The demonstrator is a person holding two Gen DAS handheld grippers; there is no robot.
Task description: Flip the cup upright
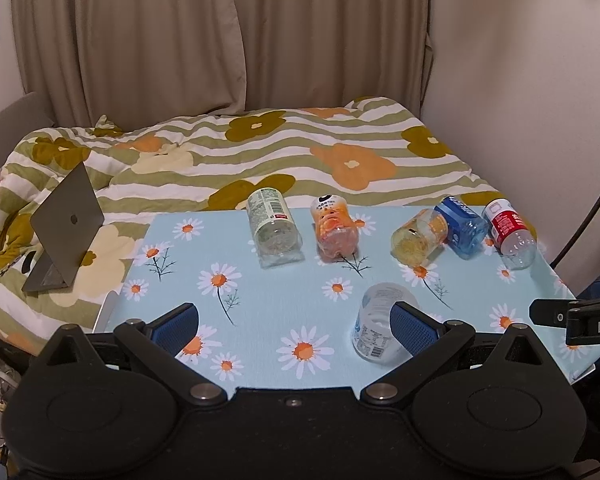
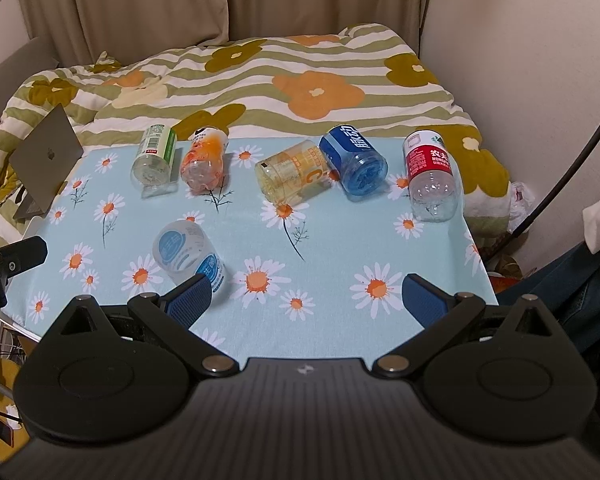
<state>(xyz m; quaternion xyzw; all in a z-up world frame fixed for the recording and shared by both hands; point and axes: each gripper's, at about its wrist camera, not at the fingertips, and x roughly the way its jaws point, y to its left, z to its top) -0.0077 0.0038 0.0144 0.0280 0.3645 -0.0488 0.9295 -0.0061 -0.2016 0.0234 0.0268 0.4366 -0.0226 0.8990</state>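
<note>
"DA" on black clamp [image 1: 592, 326]; "C" on yellow cup [image 2: 296, 178]; other labels probably illegible.

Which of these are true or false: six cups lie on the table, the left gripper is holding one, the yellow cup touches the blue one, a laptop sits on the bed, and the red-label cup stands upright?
1. Six cups lie on the table. True.
2. The left gripper is holding a cup. False: its jaws are wide open and empty; the pale blue-label cup lies beside its right finger, not between the fingers.
3. The yellow cup touches the blue cup. True, as far as both views show.
4. A laptop sits open on the bed. True.
5. The red-label cup stands upright. False: it lies on its side, like the others.
</note>
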